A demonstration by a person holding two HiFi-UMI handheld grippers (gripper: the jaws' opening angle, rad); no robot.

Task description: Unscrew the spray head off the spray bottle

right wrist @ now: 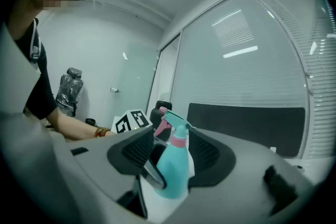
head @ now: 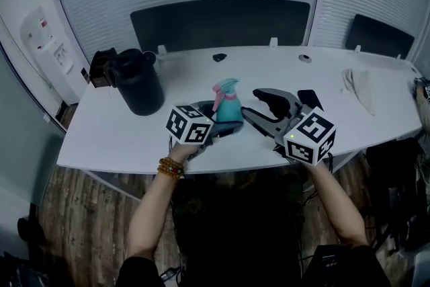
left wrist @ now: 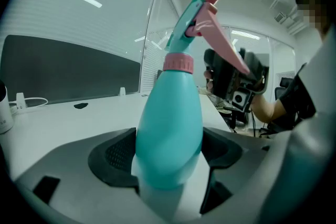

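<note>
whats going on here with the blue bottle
A person at a white table works with a handheld gripper in each hand. The left gripper has its fingers closed on the body of the teal spray bottle, which stands upright. The pink and teal spray head is on the bottle, not yet unscrewed. The right gripper sits beside the bottle, fingers apart, pointed at it but touching nothing.
</note>
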